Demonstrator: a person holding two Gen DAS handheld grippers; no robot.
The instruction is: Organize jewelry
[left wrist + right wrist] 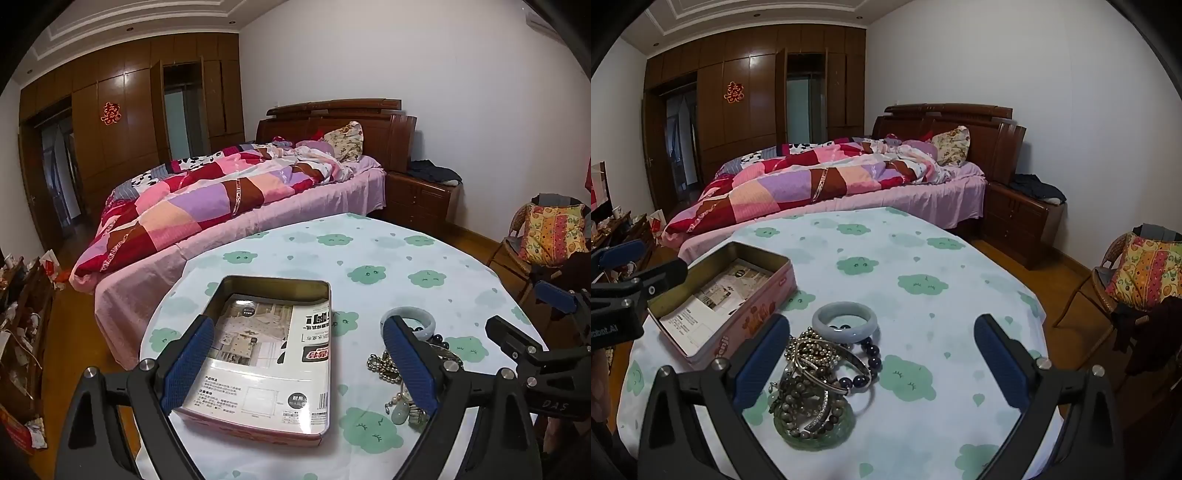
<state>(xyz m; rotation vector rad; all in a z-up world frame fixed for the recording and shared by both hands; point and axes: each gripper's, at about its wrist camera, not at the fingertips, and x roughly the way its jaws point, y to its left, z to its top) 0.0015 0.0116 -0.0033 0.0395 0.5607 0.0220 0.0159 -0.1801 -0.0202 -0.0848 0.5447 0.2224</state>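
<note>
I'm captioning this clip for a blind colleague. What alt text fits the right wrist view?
A heap of jewelry lies on a round table under a cloud-print cloth, between the open fingers of the right gripper. An open pink tin holding a printed sheet stands to its left, with an unmade bed behind.

Tangled jewelry pile (pixel 822 373) lies beside open pink tin (pixel 738 295), apart.

Left gripper (pixel 299 360) hides part of the jewelry pile (pixel 402 369); tin's leaflet (pixel 266 354) print unreadable.

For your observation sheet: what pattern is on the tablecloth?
Green cloud faces on white tablecloth; right wrist view.
</note>
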